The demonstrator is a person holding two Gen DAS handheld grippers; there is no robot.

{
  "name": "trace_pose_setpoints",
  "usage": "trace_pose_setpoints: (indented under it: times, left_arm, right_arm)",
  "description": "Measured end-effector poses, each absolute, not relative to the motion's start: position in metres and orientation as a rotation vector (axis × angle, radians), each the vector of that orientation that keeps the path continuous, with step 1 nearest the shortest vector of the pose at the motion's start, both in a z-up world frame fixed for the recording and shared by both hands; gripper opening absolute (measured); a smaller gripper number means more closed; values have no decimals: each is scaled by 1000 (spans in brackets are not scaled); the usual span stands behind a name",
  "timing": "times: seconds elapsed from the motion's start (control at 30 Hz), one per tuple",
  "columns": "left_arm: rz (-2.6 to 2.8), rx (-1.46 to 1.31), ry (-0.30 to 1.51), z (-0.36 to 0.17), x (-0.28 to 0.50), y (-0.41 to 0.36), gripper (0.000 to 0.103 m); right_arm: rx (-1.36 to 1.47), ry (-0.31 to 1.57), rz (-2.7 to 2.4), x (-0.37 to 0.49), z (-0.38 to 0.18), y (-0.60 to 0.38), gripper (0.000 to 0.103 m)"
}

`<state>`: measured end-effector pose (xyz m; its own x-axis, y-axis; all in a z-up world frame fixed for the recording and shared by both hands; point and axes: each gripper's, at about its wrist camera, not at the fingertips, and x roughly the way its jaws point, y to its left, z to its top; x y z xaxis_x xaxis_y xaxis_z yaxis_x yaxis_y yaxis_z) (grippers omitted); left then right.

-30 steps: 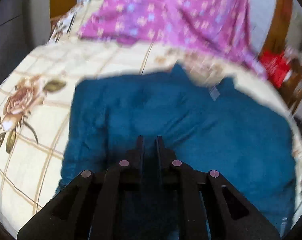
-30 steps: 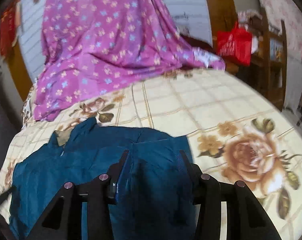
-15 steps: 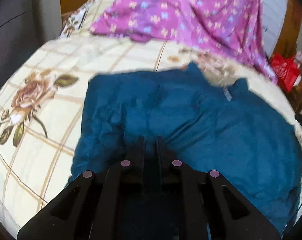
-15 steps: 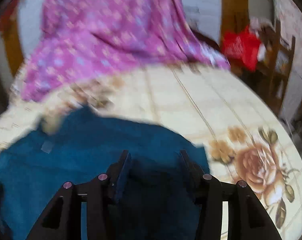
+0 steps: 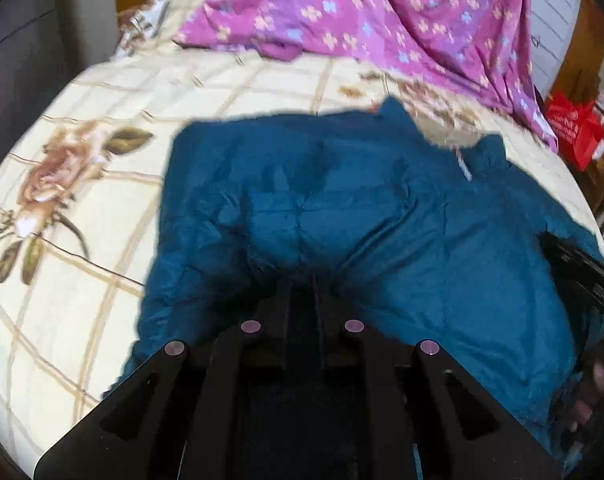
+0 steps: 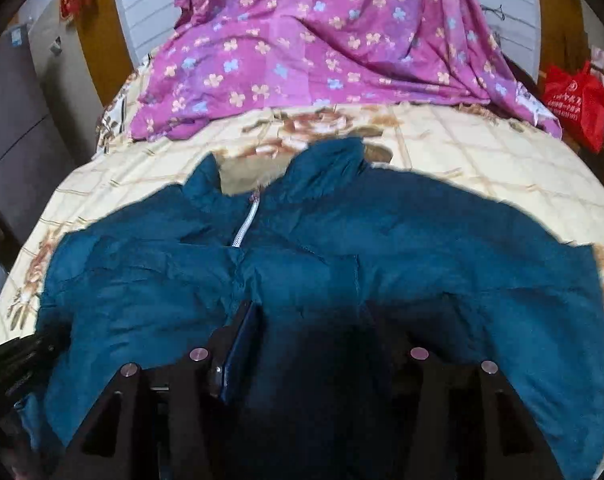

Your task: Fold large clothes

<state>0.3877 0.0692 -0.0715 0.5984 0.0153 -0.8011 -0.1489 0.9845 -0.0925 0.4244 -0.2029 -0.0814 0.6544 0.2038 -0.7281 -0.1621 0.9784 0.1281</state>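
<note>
1. Between the narrow jaws of the left gripper [image 5: 302, 280]: a pinched fold of the blue jacket [image 5: 381, 220], near its hem.
2. Right gripper [image 6: 309, 312]: jaws wide, holding nothing, low over the jacket's lower middle.
3. Jacket: spread collar-away, long axis across both grippers.
4. Bedsheet [image 6: 481, 152]: open room beyond the collar; purple cloth [image 6: 321, 40] farther back.

The teal padded jacket [image 6: 401, 264] runs under the black two-finger right gripper [image 6: 309, 312], so its lower hem is hidden, and what lies between the closed-up fingers of the black two-finger left gripper [image 5: 302, 280] cannot be told. The cream rose-print bedsheet [image 5: 102, 184] is smeared by blur. The purple flowered cloth [image 6: 321, 40] is cut off at the top edge.
</note>
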Motion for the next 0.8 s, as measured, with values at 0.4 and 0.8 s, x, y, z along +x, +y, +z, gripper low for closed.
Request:
trace_pose_setpoints:
  times: [0.4, 0.8]
  left_arm:
    - [-54, -13, 924, -82, 383, 17, 10]
    - [-23, 33, 924, -92, 378, 17, 10]
  right_arm:
    - [12, 762, 76, 343, -67, -274, 53]
    - [98, 808, 182, 350, -108, -291, 75]
